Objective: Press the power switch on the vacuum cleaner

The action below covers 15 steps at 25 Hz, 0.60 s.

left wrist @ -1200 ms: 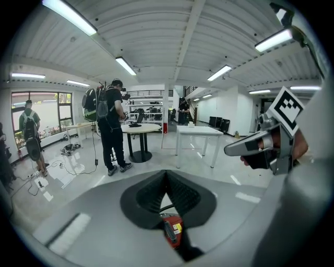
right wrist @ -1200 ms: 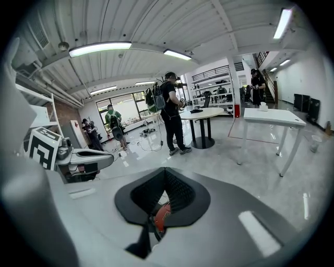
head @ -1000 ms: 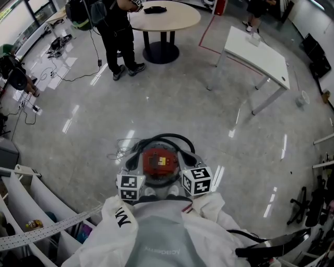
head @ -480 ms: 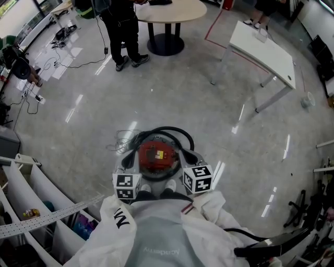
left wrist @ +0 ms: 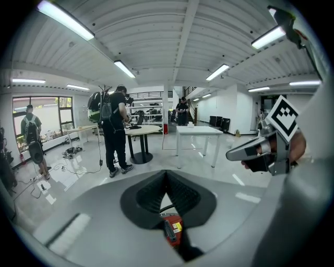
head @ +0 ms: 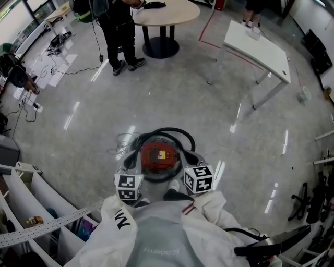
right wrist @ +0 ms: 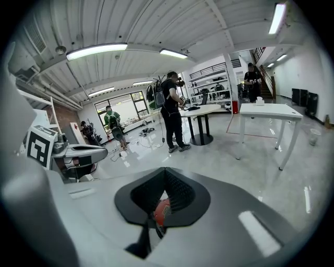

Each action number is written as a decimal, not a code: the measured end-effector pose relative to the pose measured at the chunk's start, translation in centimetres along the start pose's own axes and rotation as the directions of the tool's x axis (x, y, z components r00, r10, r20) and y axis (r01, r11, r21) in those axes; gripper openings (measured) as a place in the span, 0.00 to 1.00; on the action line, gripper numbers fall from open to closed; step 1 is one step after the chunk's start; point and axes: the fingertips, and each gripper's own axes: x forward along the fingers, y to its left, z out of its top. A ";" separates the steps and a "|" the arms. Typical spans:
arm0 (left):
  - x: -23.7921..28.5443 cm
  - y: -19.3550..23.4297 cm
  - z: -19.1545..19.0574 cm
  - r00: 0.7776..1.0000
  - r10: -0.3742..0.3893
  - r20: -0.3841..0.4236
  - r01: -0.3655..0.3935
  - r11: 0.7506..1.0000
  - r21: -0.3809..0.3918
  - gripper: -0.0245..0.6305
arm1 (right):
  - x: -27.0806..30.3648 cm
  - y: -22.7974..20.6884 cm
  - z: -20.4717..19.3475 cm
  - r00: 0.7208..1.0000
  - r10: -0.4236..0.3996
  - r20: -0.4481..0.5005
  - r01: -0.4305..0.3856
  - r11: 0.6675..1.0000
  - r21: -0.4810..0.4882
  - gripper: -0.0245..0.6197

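1. State of the vacuum (head: 159, 159): on the floor (head: 209, 104) just in front of the wearer, red top up, with a black hose (head: 172, 131) looped round its far side.
2. On the left gripper (left wrist: 167, 175), the fingers (left wrist: 143, 198) are clenched tip to tip and grasp nothing. The vacuum's red top shows through the gap below the tips.
3. On the right gripper (right wrist: 165, 172), the fingers (right wrist: 182, 195) are also clenched tip to tip and empty. The red top shows in the gap there too.
4. Both grippers point level out into the room, with the vacuum below them.
5. In the head view, the left cube (head: 129, 186) is over the vacuum's near-left edge and the right cube (head: 198, 179) over its near-right edge.
6. The power switch is too small to pick out.
7. Background: 1 person (head: 117, 31) stands beside a round table (head: 167, 13). A white table (head: 258, 47) is to the right. All are well apart from the vacuum.
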 end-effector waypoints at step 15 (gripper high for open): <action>-6.8 5.1 -3.7 0.997 -0.062 0.039 0.063 0.998 -0.013 0.04 | -0.9 9.7 -1.8 0.996 -0.076 0.042 0.077 0.997 -0.025 0.04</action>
